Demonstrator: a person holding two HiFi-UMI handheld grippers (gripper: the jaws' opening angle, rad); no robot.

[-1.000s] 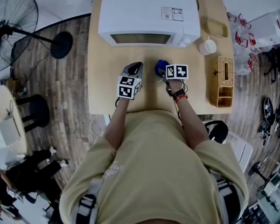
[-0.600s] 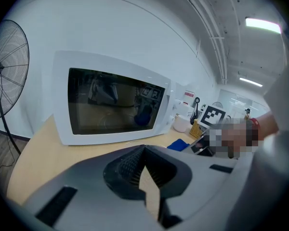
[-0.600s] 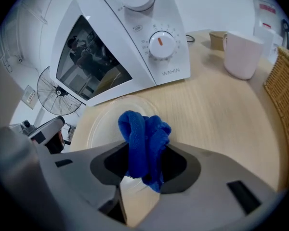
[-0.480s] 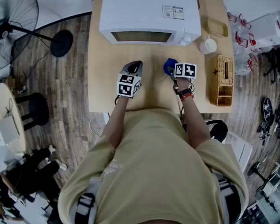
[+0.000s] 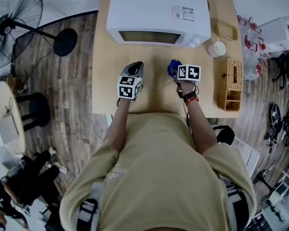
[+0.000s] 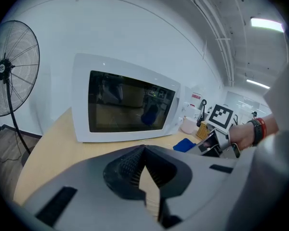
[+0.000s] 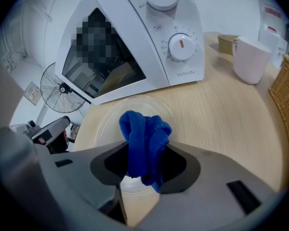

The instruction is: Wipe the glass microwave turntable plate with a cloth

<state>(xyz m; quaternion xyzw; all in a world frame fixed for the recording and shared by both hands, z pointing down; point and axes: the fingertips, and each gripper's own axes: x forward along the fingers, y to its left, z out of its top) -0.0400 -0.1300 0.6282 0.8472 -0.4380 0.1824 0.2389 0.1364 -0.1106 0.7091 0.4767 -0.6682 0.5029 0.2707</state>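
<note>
The clear glass turntable plate (image 7: 107, 121) lies flat on the wooden table (image 5: 106, 66) in front of the white microwave (image 5: 159, 13). My right gripper (image 7: 143, 154) is shut on a bunched blue cloth (image 7: 144, 138), which hangs over the plate's near right part. In the head view the cloth (image 5: 172, 67) shows just ahead of the right gripper (image 5: 176, 72); the plate is hard to make out there. My left gripper (image 5: 136, 69) rests left of the plate, jaws shut, with nothing visible between them (image 6: 144, 150).
A white mug (image 7: 250, 59) and a wicker basket (image 5: 230, 83) stand at the table's right, with a small tan dish (image 5: 226, 30) behind. The microwave door is closed. A standing fan (image 5: 14, 23) is on the floor at the left.
My right gripper has moved to the right with the blue cloth, across the plate. The left gripper has stayed nearly still.
</note>
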